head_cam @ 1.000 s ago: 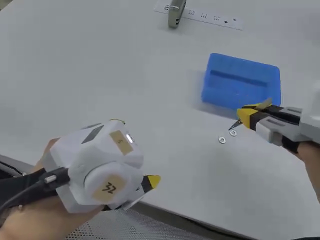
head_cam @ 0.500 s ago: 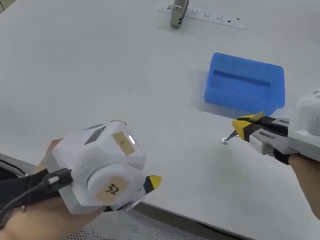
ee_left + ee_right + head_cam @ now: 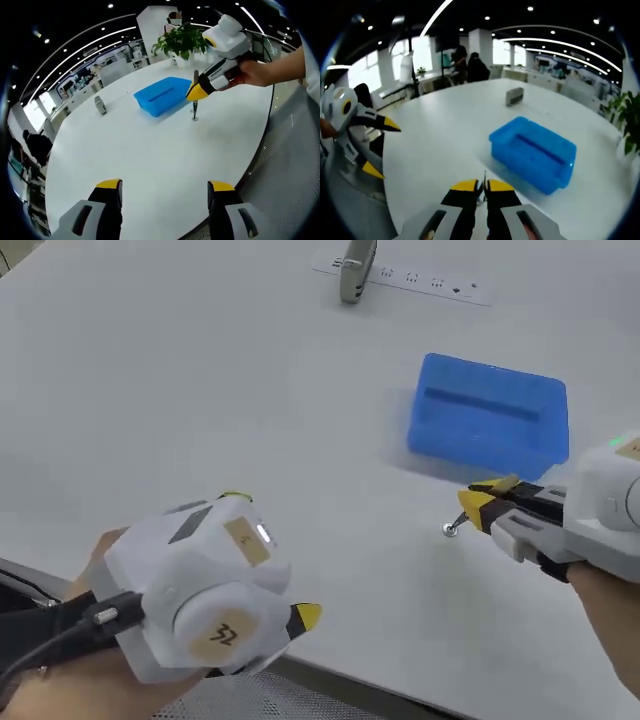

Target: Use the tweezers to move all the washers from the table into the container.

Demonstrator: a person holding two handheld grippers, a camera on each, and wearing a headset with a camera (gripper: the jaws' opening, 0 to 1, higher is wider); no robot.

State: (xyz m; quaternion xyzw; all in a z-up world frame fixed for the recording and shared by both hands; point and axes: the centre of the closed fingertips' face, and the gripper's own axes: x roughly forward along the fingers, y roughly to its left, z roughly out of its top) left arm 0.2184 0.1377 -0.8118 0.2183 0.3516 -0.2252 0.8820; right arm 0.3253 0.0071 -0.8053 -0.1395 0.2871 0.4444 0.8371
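Note:
My right gripper is shut on a pair of thin metal tweezers, at the right of the table. The tweezers point down, and their tip touches a small silver washer lying on the white table. Just behind stands the blue container, a shallow open bin. In the right gripper view the yellow jaws pinch the tweezers, with the container ahead. My left gripper hovers open over the near table edge, holding nothing; its yellow fingertips stand wide apart.
A small grey device stands on a white power strip at the far edge. The near edge of the table runs under my left hand. In the left gripper view, the right gripper and the container lie ahead.
My right gripper has moved left and toward me, bringing the tweezers' tip onto one washer. The second washer seen earlier is now hidden. The left gripper barely moved.

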